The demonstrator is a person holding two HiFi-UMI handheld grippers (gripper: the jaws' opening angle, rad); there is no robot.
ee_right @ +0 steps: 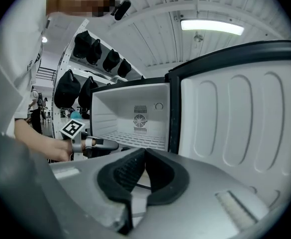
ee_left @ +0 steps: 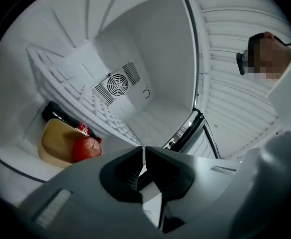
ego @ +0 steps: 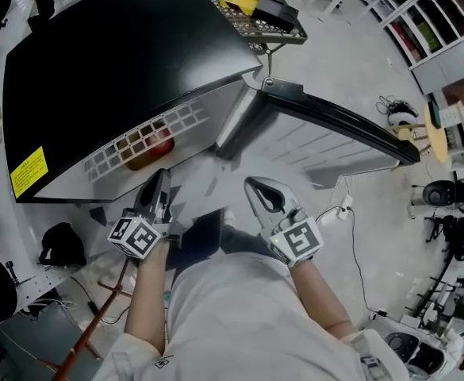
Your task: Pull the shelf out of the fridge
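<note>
Red apple (ego: 159, 143) half hidden behind shelf (ego: 181, 121)

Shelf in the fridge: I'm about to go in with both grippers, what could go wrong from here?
The left gripper and right gripper are shut; unopened, they would only shove the wire shelf. The apple and cola bottle lie right beside the shelf, so pulling might roll them out. The open fridge door is close to the right gripper and could get knocked.
</note>
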